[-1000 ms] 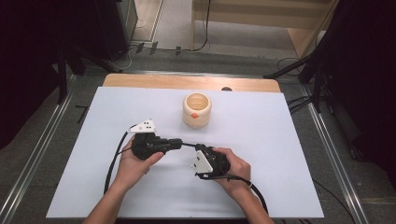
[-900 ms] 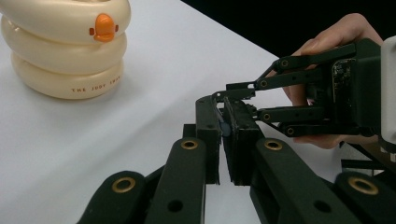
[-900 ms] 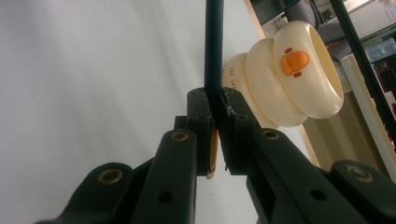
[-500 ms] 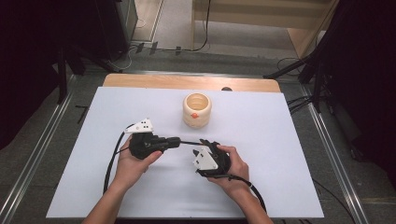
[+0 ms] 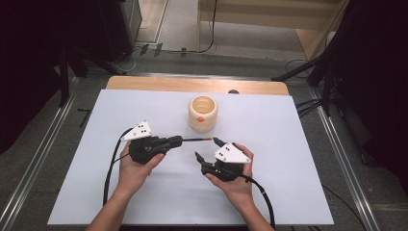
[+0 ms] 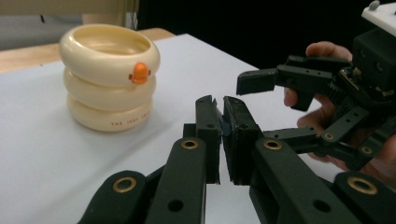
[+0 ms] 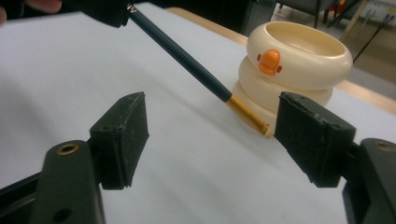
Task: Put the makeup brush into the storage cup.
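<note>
One cream duck-faced cup (image 5: 203, 113) stands at upper centre of the table (image 5: 288, 144). The left tool (image 5: 177, 141) pinches one pencil (image 5: 197, 139). The right tool (image 5: 208, 150) is spread.

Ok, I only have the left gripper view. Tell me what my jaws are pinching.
Observer: A pencil, dark with a gold end. The left gripper is shut on it.
Operator: Say where its free end sits.
Observer: Between the open jaws of the right gripper, close to one pad. I cannot tell if it touches.
Operator: Check inside the cup.
Observer: From the high view, the cup looks empty.
</note>
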`<state>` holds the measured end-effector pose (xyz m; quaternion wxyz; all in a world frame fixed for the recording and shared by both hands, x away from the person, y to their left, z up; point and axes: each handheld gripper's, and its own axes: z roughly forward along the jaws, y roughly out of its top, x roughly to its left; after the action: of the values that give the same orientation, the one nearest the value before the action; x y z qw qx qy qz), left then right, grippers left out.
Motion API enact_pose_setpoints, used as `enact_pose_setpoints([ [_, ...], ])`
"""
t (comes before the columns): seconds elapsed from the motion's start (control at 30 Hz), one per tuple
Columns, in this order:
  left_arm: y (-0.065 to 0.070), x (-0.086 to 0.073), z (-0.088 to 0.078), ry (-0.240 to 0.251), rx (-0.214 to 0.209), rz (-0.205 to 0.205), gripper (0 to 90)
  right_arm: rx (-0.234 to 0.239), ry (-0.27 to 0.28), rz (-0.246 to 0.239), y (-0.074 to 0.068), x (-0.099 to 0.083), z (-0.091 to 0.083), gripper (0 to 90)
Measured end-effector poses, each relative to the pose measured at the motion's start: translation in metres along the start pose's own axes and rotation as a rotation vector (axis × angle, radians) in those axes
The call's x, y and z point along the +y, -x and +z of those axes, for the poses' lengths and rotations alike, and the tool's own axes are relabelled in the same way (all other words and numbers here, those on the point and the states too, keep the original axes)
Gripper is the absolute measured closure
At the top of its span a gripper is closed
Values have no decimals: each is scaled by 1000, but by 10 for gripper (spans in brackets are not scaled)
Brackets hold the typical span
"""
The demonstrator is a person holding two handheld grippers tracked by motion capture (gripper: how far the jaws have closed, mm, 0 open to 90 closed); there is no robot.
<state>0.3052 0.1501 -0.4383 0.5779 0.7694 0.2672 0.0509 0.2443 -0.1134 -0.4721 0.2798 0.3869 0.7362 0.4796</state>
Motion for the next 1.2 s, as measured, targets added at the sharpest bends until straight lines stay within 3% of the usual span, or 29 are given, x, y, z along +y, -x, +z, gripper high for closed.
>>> enact_pose_setpoints([
  [0.2,1,0,-4,56,22,16,860,39,69,174,-3,3,-6,183],
  [0.3,2,0,-4,66,22,23,860,74,85,311,0,2,-7,154],
  [0.4,4,-2,-1,73,19,22,860,104,76,414,5,0,-6,113],
  [0.5,6,-3,1,80,15,22,860,114,61,466,6,-1,-5,32],
  [0.63,9,-5,5,94,26,35,860,152,69,553,4,0,-5,0],
  [0.9,15,-10,7,144,39,32,860,233,95,793,11,-6,-6,0],
  [1.1,22,-15,14,155,41,45,860,271,113,904,16,-8,-7,28],
  [1.2,26,-17,17,160,37,48,860,270,111,958,19,-10,-6,100],
])
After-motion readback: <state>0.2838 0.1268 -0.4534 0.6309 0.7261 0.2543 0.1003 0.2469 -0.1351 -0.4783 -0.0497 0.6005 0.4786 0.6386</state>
